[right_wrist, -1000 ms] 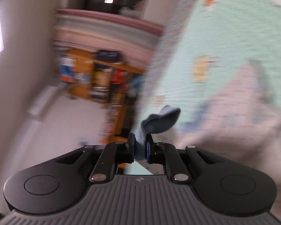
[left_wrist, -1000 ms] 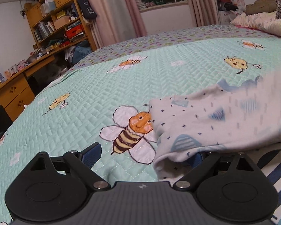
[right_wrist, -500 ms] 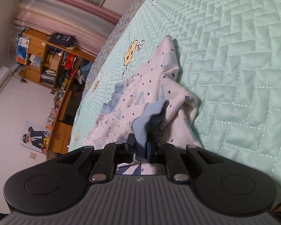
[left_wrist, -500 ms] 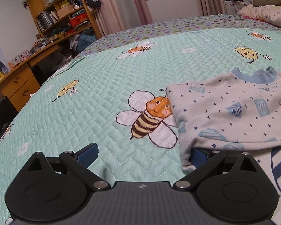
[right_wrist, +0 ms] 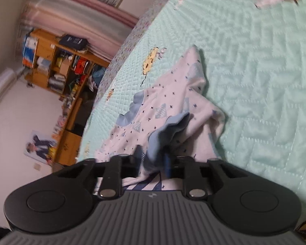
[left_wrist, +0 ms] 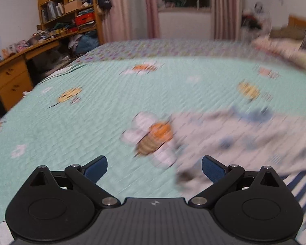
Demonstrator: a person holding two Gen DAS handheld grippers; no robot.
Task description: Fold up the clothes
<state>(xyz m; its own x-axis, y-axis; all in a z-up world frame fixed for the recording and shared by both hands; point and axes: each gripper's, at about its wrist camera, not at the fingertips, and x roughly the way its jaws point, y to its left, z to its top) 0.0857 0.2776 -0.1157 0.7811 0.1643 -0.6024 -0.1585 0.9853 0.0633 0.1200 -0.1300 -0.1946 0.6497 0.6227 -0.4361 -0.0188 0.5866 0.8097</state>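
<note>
1. Left gripper: its blue-padded jaws stand wide apart with nothing between them, above the quilted bedspread. The view is blurred.
2. Garment: a white child's top with small dark stars and a light-blue collar, lying on the bedspread to the right of the left gripper. Its near edge sits just beside the right-hand pad; contact cannot be told through the blur.
3. Bee motif: printed on the bedspread, partly overlapped by the garment's left edge.
4. Right gripper: jaws close together, clamped on the garment's light-blue cuff, which bunches upward from between the pads. The rest of the garment trails away across the bedspread.
5. Background: wooden shelving and a desk by the curtained window.
</note>
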